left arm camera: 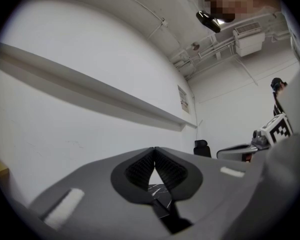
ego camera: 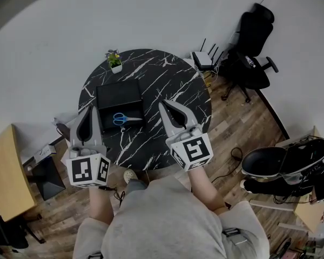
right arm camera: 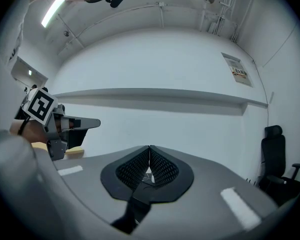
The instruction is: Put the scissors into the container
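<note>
Both sets of fingers are pressed together tip to tip, with nothing clamped. On the left gripper [ego camera: 90, 109] the pads [left arm camera: 140, 169] meet in a point, and the little gap under them only shows a sliver of marble. Same deal on the right gripper [ego camera: 163, 103]: it's closed and empty. Both are tilted up, so their own views are mostly white wall and ceiling, and each one catches the other off to the side.

The scissors [ego camera: 125, 118] have blue handles and lie flat inside the outline of the container [ego camera: 116, 93], close to its near edge, blades pointing toward its right rim. The container is a black square box sitting left of the middle of the table [ego camera: 178, 85]. The left gripper hangs just off the box's left side, about over the table's left rim. The right gripper is just off the box's near right corner. The two are well apart with the box between them.

For room to move, the whole right half of the round top is bare marble out to the rim. A plant [ego camera: 114, 60] sits at the far rim, apart from the box. Past the far right rim there's a white box with antennas [ego camera: 204, 58], then a chair [ego camera: 254, 42] near the wall. A wooden desk [ego camera: 5, 169] is off to the left.
</note>
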Available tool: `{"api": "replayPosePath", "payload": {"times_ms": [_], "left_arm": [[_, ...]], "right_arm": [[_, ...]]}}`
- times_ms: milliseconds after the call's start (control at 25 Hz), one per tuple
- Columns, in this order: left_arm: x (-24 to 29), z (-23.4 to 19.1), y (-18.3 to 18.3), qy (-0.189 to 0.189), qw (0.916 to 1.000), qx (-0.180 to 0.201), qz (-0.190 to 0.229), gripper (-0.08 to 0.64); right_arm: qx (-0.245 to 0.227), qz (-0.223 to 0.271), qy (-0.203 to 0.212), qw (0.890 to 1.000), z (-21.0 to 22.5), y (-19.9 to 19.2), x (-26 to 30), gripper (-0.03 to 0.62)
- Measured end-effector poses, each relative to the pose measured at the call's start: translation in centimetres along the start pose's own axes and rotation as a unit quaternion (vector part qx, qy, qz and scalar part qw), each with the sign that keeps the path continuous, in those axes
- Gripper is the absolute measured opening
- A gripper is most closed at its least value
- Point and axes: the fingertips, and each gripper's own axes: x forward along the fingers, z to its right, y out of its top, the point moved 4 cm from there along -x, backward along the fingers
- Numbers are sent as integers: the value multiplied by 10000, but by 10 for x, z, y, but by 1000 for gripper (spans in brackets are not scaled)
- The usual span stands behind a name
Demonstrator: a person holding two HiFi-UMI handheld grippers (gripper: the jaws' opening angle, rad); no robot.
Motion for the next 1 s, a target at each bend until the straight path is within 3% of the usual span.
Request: {"api": "replayPosePath", "payload": {"times_ms": [1000], "left_arm": [[-30,39,7,91,9999,-41,56,60]], "right_arm": [[-43,110,21,9999,8,10,-47,5]]}}
